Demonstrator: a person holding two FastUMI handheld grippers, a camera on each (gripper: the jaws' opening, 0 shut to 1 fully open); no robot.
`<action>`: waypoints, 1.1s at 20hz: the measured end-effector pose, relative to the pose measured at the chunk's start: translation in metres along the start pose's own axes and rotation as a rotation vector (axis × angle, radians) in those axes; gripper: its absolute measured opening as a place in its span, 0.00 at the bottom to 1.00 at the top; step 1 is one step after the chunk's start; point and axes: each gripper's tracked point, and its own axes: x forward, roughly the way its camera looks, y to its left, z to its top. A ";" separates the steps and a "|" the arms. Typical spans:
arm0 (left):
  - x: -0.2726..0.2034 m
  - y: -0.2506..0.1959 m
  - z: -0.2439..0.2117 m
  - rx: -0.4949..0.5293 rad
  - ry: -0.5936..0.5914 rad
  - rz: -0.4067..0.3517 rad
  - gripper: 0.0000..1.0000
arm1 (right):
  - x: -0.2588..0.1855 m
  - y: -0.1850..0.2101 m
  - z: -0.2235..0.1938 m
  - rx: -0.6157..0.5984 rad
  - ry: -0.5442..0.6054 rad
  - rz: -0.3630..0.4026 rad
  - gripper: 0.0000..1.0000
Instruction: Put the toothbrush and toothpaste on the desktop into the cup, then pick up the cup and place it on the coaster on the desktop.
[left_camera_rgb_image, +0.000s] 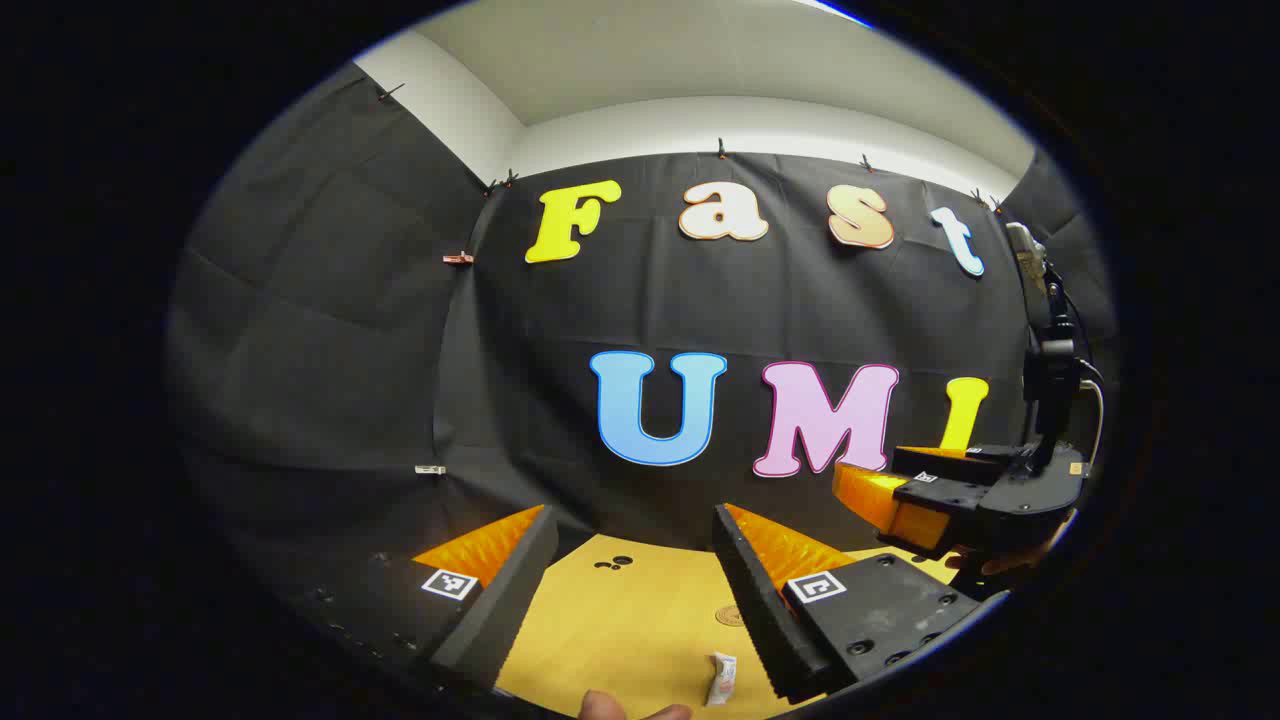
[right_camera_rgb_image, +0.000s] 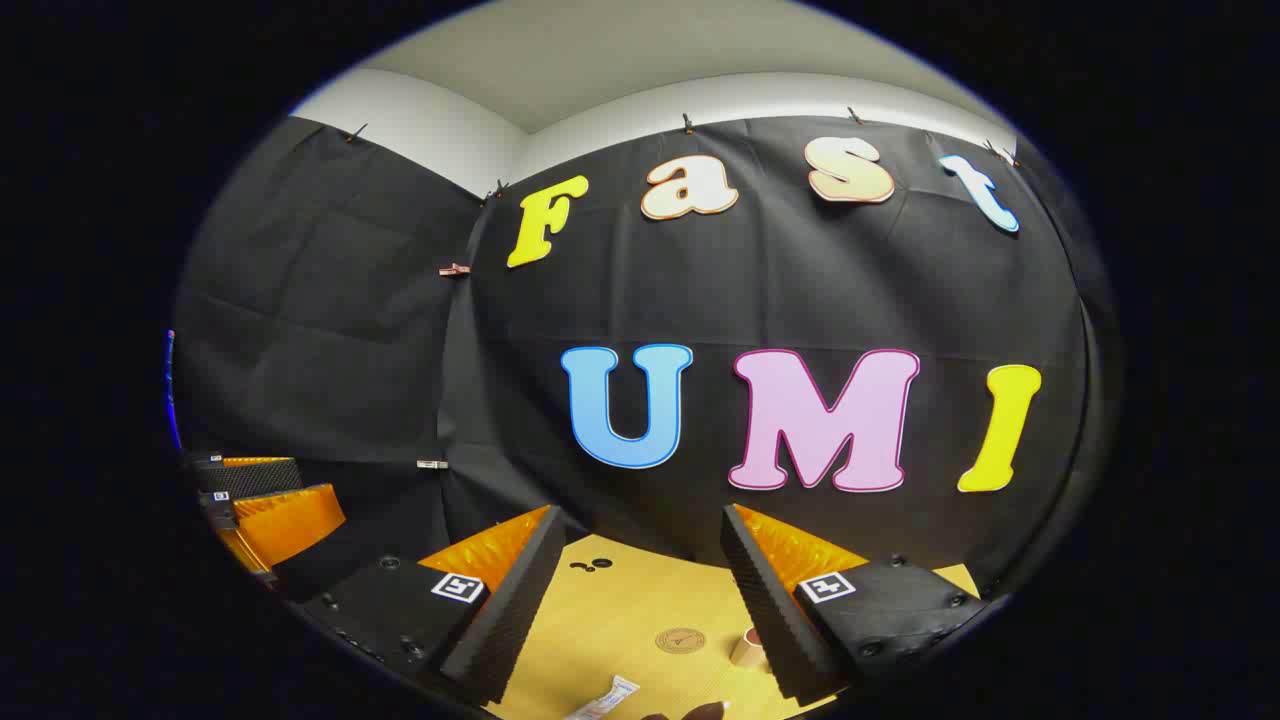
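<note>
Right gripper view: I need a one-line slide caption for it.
Open right gripper raised above the yellow desktop, where coaster, cup and toothpaste wait.

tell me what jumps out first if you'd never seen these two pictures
The left gripper holds its ridged black fingers wide apart over the yellow desktop, empty. Past them lie the round coaster, the white toothpaste nearer, and the right gripper, equally open.

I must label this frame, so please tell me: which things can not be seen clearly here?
- Toothpaste: right gripper view, cut off by the lower edge.
- Cup: right gripper view, mostly hidden behind the right gripper finger.
- Coaster: left gripper view, partly hidden by the left gripper finger; print too small to make out.
</note>
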 end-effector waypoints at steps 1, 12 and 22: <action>-0.001 -0.003 -0.003 0.001 0.003 -0.001 0.96 | -0.001 -0.001 -0.001 0.000 0.002 0.000 0.97; -0.002 -0.015 -0.016 -0.058 0.030 -0.016 0.97 | -0.022 -0.031 -0.007 -0.034 0.033 -0.057 0.97; 0.011 -0.034 -0.013 -0.033 0.019 -0.073 0.97 | -0.030 -0.053 -0.004 -0.047 0.011 -0.118 0.97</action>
